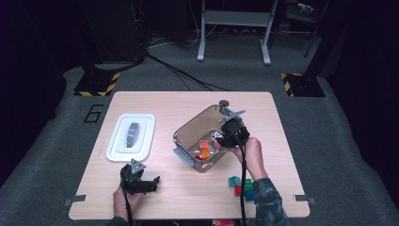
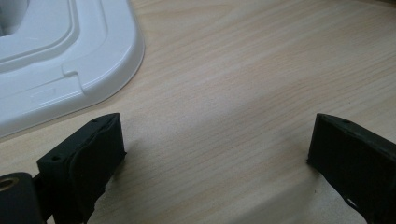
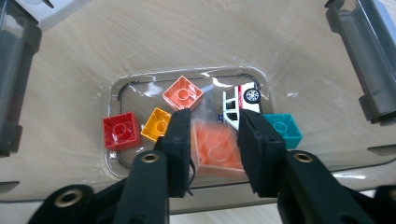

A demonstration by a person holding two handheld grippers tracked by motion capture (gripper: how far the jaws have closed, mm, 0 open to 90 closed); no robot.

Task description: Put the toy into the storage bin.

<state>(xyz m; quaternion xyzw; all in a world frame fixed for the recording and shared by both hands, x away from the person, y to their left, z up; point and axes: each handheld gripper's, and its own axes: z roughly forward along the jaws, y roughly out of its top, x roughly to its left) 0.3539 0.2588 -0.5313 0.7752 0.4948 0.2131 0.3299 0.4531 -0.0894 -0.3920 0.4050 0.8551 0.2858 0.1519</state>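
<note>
While the left gripper (image 1: pixel 141 181) rests low over the near left part of the wooden counter (image 1: pixel 188 101), its fingers (image 2: pixel 88 154) stand wide apart with only bare wood between them, gripping nothing. Just beyond it lies a white lid (image 1: pixel 131 136), flat on the counter, with a dark handle at its middle; in the left gripper view the lid's rounded corner (image 2: pixel 70 70) sits just past the left finger, apart from it.

Toward the middle of the counter stands a clear plastic bin (image 1: pixel 188 129), set at an angle, with grey latches on its rim. Inside, on its floor, the right gripper view shows a red block (image 3: pixel 121 131), a yellow block (image 3: pixel 156 123), a salmon block (image 3: pixel 183 93), a small white toy car (image 3: pixel 240 100) and a teal block (image 3: pixel 282 129), all close together.

The right gripper (image 1: pixel 225 139) reaches down into the bin from its near right side. Its fingers (image 3: pixel 180 140) stand a block's width apart around an orange block (image 3: pixel 217 149), which looks blurred and lies between them; whether the pads press on it I cannot tell.

Farther right, near the front edge of the counter beside the person's sleeve, a few loose blocks (image 1: pixel 240 184) in green, teal and red lie clustered.
</note>
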